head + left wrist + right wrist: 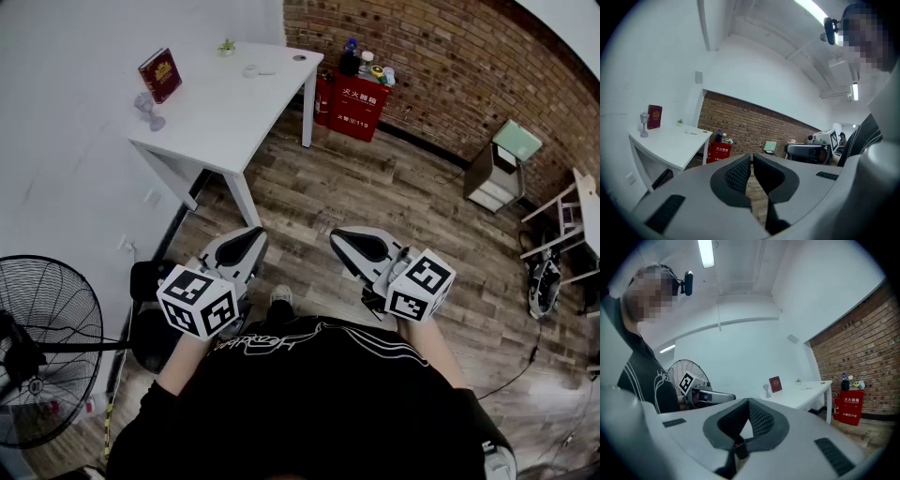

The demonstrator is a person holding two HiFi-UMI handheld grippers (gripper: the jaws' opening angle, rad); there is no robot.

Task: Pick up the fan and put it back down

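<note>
A black standing fan [47,342] with a round wire grille stands on the floor at the lower left of the head view, against the white wall. Its grille [686,370] also shows in the right gripper view, behind the person's shoulder. My left gripper [251,234] is held out over the wooden floor, to the right of the fan and apart from it, with its jaws shut and empty [751,157]. My right gripper [339,236] hovers beside it, level, also shut [748,402] with nothing in it.
A white table [234,103] with a red book [160,74] and small items stands ahead by the wall. A red cabinet [354,103] sits against the brick wall, with a small cabinet [502,164] and a white rack [572,216] to the right. Cables lie at the lower right.
</note>
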